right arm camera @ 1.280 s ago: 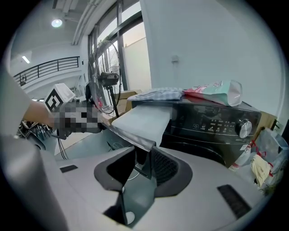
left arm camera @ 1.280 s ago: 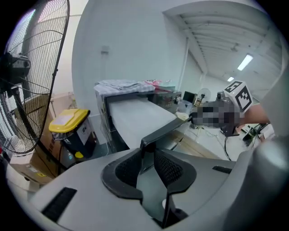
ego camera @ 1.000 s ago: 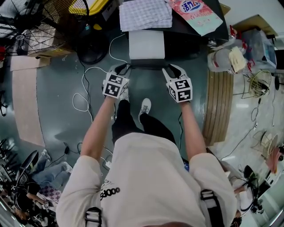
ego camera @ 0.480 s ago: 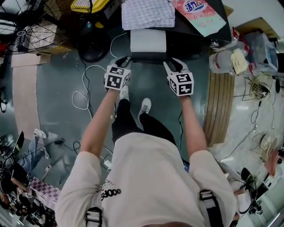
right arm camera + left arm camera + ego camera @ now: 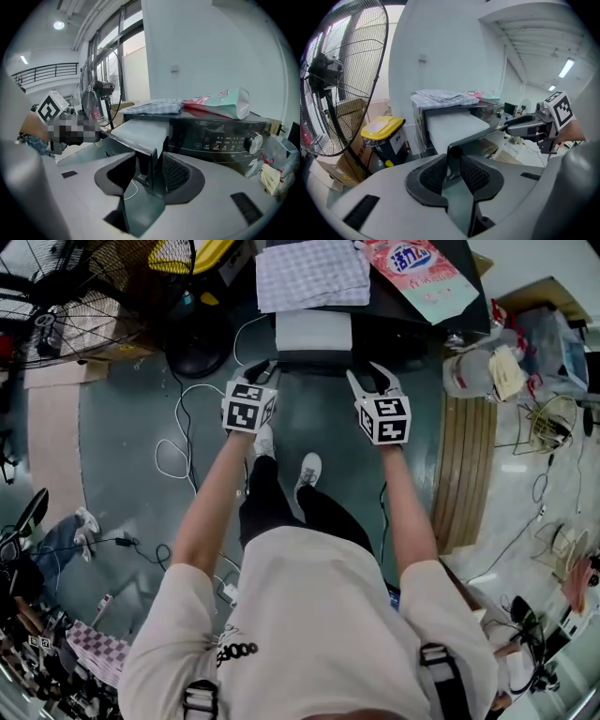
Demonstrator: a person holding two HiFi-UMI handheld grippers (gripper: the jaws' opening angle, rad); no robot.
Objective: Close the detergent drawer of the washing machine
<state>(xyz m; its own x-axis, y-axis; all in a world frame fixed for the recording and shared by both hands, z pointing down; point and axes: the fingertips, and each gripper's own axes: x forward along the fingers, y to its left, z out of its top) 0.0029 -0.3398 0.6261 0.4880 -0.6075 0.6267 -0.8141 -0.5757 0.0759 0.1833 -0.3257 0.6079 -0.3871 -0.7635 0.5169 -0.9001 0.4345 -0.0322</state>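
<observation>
The left gripper [image 5: 260, 368] is clamped on the left end of the thin, dark front panel [image 5: 314, 359] of the detergent drawer [image 5: 313, 332]. The drawer is a smooth white plastic box jutting from the front edge of the glossy black washing machine [image 5: 394, 310]. It shows less length than a second ago, so it is sliding in but not yet flush. The right gripper [image 5: 372, 373] has just been opening its jaws. The panel's right corner stands between its ribbed pads [image 5: 177, 174], unpressed.
</observation>
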